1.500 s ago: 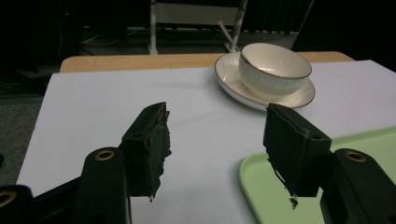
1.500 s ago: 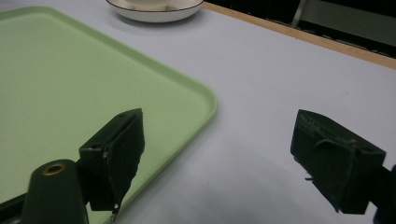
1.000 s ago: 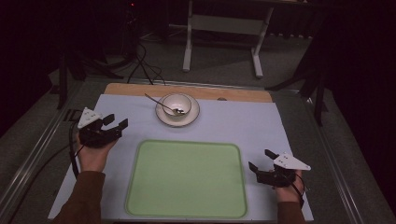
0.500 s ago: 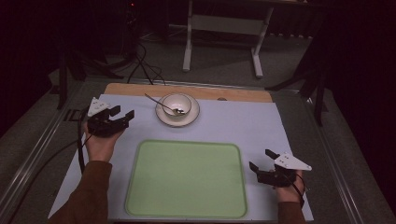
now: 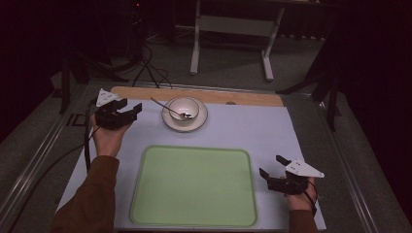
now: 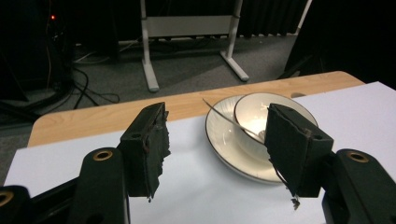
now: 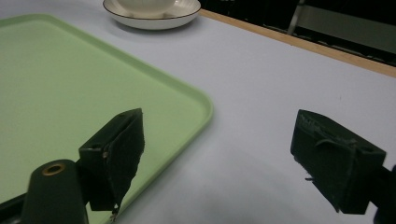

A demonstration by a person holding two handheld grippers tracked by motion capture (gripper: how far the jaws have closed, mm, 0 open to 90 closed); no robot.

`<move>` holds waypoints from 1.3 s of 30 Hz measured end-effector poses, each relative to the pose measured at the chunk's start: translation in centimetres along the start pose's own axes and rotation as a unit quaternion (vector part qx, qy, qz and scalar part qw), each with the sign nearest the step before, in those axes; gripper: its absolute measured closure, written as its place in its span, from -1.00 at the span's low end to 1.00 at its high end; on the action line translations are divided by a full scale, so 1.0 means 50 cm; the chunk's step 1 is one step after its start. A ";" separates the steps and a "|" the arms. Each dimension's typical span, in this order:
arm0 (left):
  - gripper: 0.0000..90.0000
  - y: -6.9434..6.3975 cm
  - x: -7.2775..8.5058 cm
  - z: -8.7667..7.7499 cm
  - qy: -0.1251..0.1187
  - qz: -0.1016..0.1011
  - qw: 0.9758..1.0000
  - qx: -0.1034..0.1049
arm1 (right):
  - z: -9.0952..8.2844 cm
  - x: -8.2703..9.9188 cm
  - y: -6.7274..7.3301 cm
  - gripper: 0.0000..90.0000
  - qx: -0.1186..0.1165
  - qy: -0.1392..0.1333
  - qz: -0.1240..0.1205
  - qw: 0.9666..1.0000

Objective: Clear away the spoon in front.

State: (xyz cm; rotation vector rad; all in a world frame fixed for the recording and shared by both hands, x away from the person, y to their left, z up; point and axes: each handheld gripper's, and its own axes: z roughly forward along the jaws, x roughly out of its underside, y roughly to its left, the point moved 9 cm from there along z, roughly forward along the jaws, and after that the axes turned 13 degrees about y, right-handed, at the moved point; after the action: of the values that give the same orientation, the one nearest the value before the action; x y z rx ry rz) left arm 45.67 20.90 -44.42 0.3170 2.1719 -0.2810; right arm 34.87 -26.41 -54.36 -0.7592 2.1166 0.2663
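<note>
Left tool (image 5: 127, 110), jaws wide and empty, approaches the white ceramic bowl (image 5: 184, 108) on its saucer (metal spoon (image 5: 167, 108) inside); next, probably straddle the rim. Right tool (image 5: 273, 169) gapes idle.

Spoon (image 6: 229, 120) partly hidden behind right-hand jaw of left gripper (image 6: 224, 154). Bowl (image 7: 148, 3) cut off by top edge in right gripper view, only the bottom showing. Inside of bowl too small and dim in high view. Tray (image 7: 70, 93) cut off at left.
</note>
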 end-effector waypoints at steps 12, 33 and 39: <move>-0.11 0.009 -0.029 0.035 -0.004 -0.010 1.000 0.006 | 0.003 -0.003 0.003 -0.63 -0.003 -0.001 0.000 1.000; -0.05 -0.005 -0.022 0.178 0.037 0.001 0.999 -0.003 | 0.004 -0.009 0.000 -0.63 -0.006 -0.007 0.009 1.000; -0.05 -0.008 -0.013 0.217 0.049 -0.021 0.999 0.002 | 0.007 -0.007 0.008 -0.63 -0.012 -0.002 0.001 1.000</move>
State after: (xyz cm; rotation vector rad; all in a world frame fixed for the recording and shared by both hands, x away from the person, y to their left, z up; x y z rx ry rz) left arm 54.13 17.02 -50.06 0.2926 2.2779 -0.2990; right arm 35.03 -25.81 -54.35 -0.7711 2.1133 0.2951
